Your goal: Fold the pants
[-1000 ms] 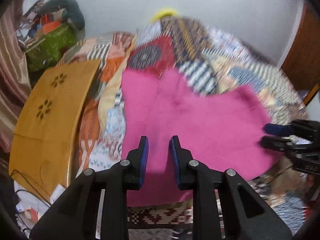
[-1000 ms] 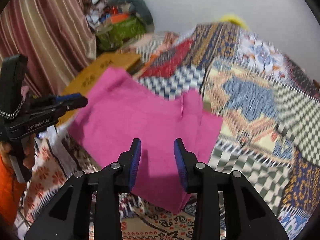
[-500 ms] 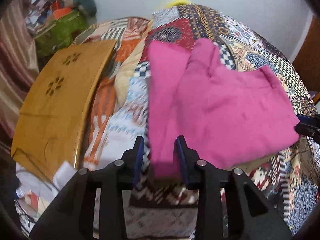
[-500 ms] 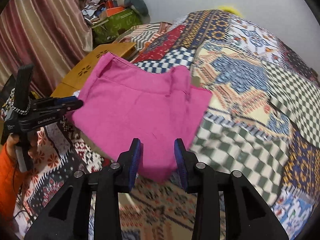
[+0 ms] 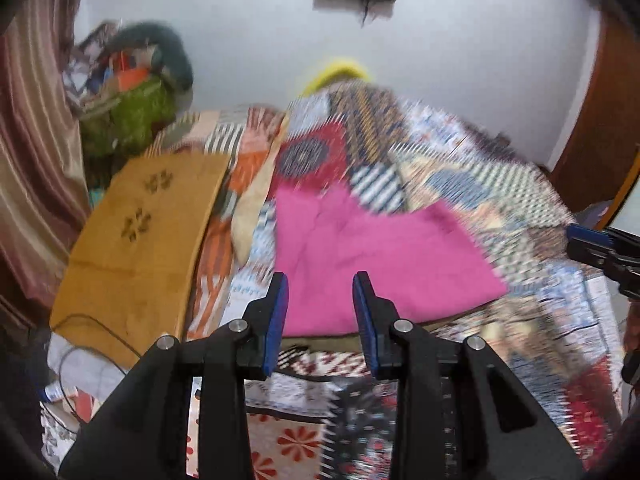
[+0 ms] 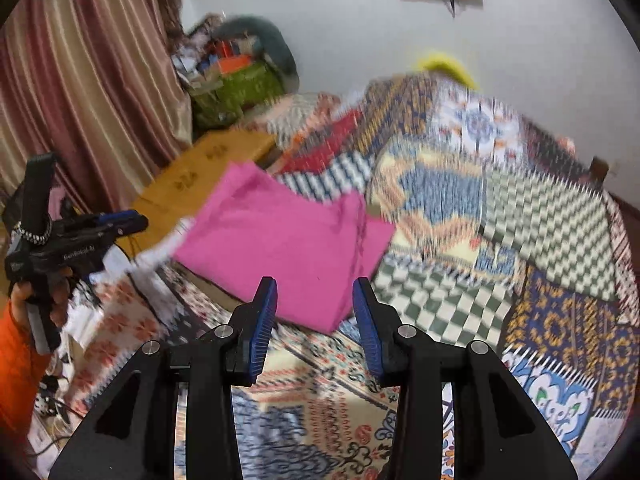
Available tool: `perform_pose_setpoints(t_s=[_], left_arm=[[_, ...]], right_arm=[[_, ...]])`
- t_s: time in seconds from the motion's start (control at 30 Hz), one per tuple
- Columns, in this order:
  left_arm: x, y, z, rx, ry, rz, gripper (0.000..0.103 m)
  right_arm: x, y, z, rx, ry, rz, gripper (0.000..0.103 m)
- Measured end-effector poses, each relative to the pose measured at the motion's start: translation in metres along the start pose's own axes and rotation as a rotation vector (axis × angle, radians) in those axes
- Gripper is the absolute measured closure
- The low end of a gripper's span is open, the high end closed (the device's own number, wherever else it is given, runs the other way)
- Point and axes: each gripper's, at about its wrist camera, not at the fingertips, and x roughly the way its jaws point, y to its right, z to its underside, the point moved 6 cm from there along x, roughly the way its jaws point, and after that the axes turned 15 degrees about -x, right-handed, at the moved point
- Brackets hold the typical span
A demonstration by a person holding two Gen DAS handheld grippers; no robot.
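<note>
Near the front edge of the bed [image 5: 500, 360], on its patterned quilt, the pink pants [image 5: 372, 260] lie flat as a folded slab, toward the bed's left side and not far from the wooden board [image 5: 136, 248] leaning there; in the right wrist view the same pants [image 6: 288, 248] sit ahead and a little left of the fingers, one corner pointing toward the camera. The left hand-held gripper [image 5: 320, 316] is released, its blue pads well apart with nothing between them, and it hovers just short of the near edge of the cloth; the right hand-held gripper [image 6: 314, 320] is likewise spread and empty, poised off the near right corner. Neither touches the fabric. The long axis of the pants appears to run across the bed, left to right, roughly parallel to the front edge; motion blur makes the far edge hard to read. The deciding relation is that the cloth lies straight ahead of both tools, with the left one the nearer to it, squarely facing the near edge, while the right faces a corner; a further fold would probably mean pinching that near edge and carrying it away from the person, though the pants may already be folded enough.
</note>
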Motion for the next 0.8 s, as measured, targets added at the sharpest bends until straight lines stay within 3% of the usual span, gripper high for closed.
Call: perform_pose_setpoints(t_s=[0.3, 0.6, 0.67, 0.73, 0.8], left_arm=[[-0.137, 0.074, -0.013, 0.074, 0.242, 0.123, 0.070], [-0.247, 0.108, 0.005, 0.088, 0.428, 0.201, 0.069], [-0.263, 0.112, 0.014, 0.091, 0.461, 0.197, 0.059], [-0.277, 0.113, 0.025, 0.086, 0.498, 0.191, 0.038], [-0.289, 0.112, 0.035, 0.081, 0.536, 0.176, 0.029]], right_arm=[[-0.101, -0.042, -0.042, -0.062, 0.261, 0.018, 0.067], [-0.198, -0.089, -0.050, -0.111, 0.484, 0.019, 0.067], [-0.212, -0.097, -0.046, -0.107, 0.523, 0.020, 0.067], [-0.222, -0.104, -0.042, -0.102, 0.548, 0.019, 0.067], [-0.229, -0.111, -0.037, -0.098, 0.567, 0.012, 0.067]])
